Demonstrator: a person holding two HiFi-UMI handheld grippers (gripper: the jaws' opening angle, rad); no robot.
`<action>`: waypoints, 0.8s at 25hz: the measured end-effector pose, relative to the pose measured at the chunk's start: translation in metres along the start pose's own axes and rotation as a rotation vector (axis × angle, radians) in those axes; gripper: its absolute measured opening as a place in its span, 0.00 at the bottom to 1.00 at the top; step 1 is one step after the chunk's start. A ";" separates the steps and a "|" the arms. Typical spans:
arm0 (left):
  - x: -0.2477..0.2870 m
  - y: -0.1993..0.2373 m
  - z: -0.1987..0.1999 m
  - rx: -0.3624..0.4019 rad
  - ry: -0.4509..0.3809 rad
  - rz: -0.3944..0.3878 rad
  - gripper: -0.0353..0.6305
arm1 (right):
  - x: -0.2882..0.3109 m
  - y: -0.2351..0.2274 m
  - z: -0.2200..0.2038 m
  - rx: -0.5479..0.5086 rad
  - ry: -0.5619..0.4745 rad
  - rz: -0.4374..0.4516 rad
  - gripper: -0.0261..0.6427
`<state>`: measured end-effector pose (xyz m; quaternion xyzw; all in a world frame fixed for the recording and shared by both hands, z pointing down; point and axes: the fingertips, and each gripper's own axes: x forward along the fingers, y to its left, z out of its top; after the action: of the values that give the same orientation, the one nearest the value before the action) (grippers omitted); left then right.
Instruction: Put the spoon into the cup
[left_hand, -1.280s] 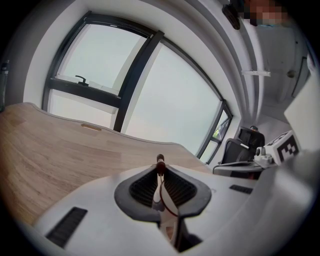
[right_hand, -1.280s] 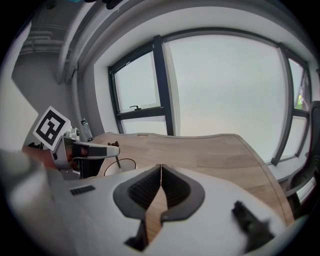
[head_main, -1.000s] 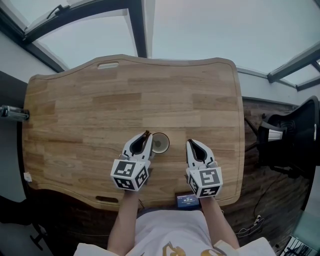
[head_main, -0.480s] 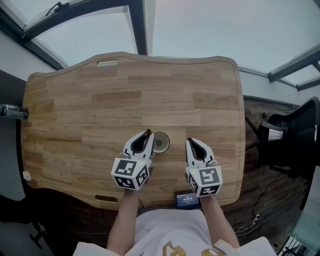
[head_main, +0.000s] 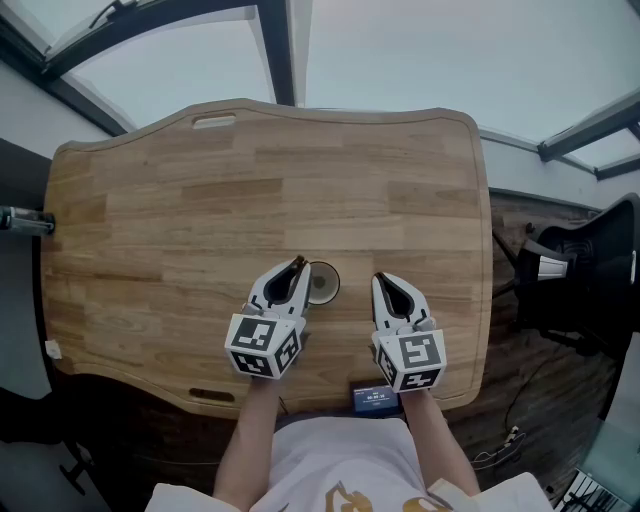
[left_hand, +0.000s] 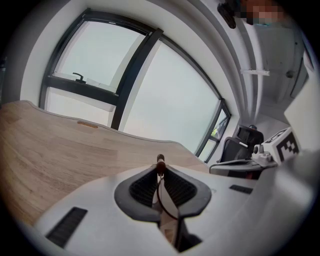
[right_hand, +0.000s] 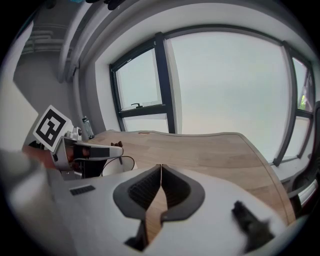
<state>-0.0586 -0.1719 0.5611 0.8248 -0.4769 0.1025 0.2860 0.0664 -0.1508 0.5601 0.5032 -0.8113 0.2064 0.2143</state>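
Note:
My left gripper (head_main: 297, 264) hangs over the near middle of the wooden table (head_main: 200, 200), shut on a thin dark spoon handle (left_hand: 160, 161) whose end pokes out past the jaw tips. Right beside those tips, on their right, stands the cup (head_main: 323, 285), pale inside with a dark rim. The spoon's bowl is hidden. My right gripper (head_main: 379, 281) is a little to the right of the cup, shut with nothing between its fingers. In the right gripper view the closed jaws (right_hand: 161, 167) point across the table, and the left gripper (right_hand: 95, 150) and the cup (right_hand: 117, 166) show at the left.
A small device with a blue screen (head_main: 372, 398) lies at the table's near edge between my arms. A black office chair (head_main: 590, 270) stands off the table's right side. A dark clamp-like object (head_main: 22, 222) sticks out at the left edge. Large windows lie beyond the far edge.

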 end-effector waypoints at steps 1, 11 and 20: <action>0.000 0.000 0.000 0.000 0.001 0.000 0.12 | 0.000 0.000 0.000 0.001 0.000 0.000 0.09; 0.002 0.000 -0.004 -0.008 0.002 0.000 0.12 | -0.001 -0.003 -0.003 0.008 0.004 -0.003 0.09; 0.003 0.000 -0.004 -0.003 0.001 -0.004 0.12 | 0.001 -0.004 -0.004 0.011 0.007 -0.002 0.09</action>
<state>-0.0567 -0.1717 0.5656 0.8253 -0.4753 0.1016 0.2875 0.0699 -0.1506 0.5640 0.5043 -0.8091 0.2123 0.2146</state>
